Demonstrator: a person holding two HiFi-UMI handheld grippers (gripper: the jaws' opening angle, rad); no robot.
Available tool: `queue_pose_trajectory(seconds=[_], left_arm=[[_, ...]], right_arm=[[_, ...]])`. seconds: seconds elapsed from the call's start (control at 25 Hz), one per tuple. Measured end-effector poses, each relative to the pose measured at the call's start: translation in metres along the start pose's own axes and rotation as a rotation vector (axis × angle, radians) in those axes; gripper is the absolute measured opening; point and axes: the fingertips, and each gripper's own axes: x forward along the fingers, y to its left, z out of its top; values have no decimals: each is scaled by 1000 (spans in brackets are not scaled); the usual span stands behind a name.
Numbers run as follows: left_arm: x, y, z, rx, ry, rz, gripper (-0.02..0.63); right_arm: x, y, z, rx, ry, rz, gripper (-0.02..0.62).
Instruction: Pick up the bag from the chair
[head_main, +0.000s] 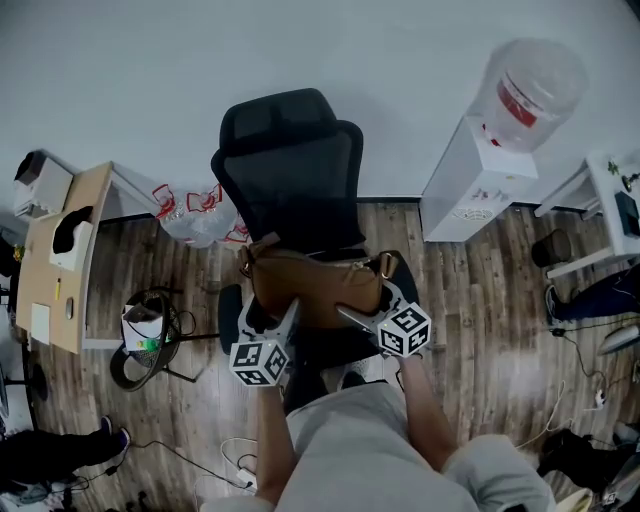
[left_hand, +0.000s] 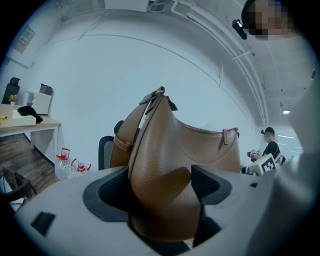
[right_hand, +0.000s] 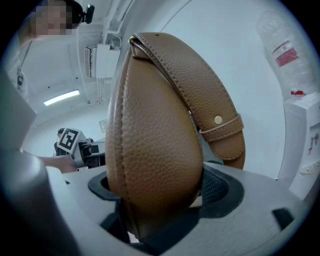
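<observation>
Holding tan pebbled-leather bag (head_main: 315, 290) | left gripper (left_hand: 161, 189), right gripper (right_hand: 160, 189): jaws wide, clamped on ends

Your view | bag (head_main: 315, 285): tan-brown, pebbled grain, gold stud | office chair (head_main: 292, 165): black | your left tool (left_hand: 160, 192), right tool (right_hand: 155, 195): grey, black pads, black-and-white square-marker cubes | floor (head_main: 480, 290): dark wood-grain planks | water dispenser (head_main: 470, 190): white, red bottle label

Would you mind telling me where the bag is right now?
Head view, centre: the bag is in front of the chair, gripped at its ends by the left gripper and right gripper.
</observation>
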Motion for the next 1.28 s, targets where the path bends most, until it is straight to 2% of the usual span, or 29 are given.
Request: queue_pose_trajectory(seconds=[0.68, 1.28], left_arm=[[-19, 4, -10, -18, -16, 27, 365], [-17, 1, -10, -28, -20, 30, 365]], right_arm=[[-3, 15, -11, -10, 8, 16, 437], [-4, 11, -8, -23, 18, 18, 438]])
